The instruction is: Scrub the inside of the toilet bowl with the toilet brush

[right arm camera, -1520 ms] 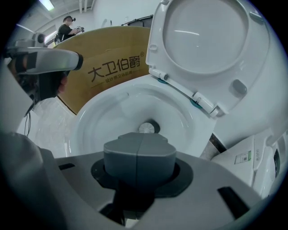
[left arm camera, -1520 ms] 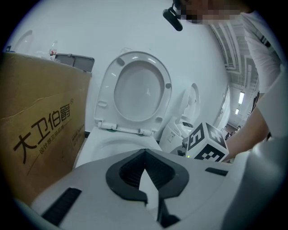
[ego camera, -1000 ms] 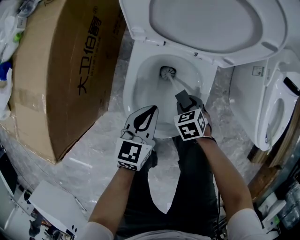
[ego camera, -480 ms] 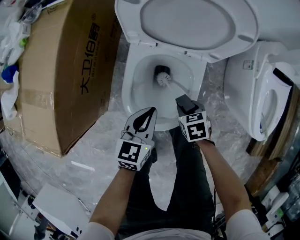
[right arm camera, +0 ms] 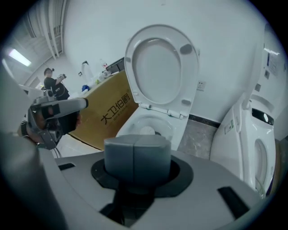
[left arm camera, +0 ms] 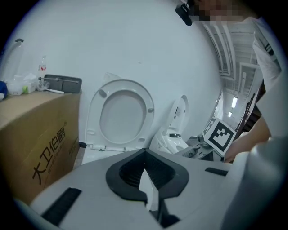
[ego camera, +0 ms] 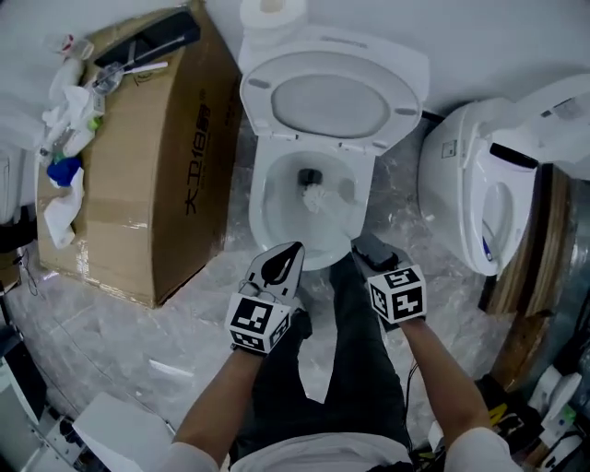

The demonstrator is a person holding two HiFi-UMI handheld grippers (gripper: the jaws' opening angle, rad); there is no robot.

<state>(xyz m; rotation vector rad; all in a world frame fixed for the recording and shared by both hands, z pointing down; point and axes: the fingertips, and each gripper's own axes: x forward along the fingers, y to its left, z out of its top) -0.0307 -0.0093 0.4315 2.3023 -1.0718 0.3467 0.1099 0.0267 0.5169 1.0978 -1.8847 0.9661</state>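
Note:
The white toilet bowl (ego camera: 262,205) stands open, its lid and seat (ego camera: 332,103) raised against the wall. A white-bristled toilet brush (ego camera: 319,197) sits inside the bowl near its middle, just below the dark drain. Its handle runs down-right to my right gripper (ego camera: 367,247), which is shut on it at the bowl's front rim. In the right gripper view the jaws (right arm camera: 134,162) meet at a seam and hide the handle; the bowl (right arm camera: 148,122) lies beyond. My left gripper (ego camera: 281,262) hangs shut and empty at the front rim, left of the right one; the left gripper view shows the lid (left arm camera: 121,117).
A large cardboard box (ego camera: 138,175) with clutter on top stands close to the toilet's left. Another white toilet (ego camera: 479,198) stands at the right. A paper roll (ego camera: 271,13) sits on the tank. The person's dark-trousered legs (ego camera: 355,369) straddle the crinkled plastic floor covering.
The brush head has come away from the drain toward the bowl's middle. My right gripper has drawn back toward the front rim, and the head view has pulled back. The left gripper barely moved.

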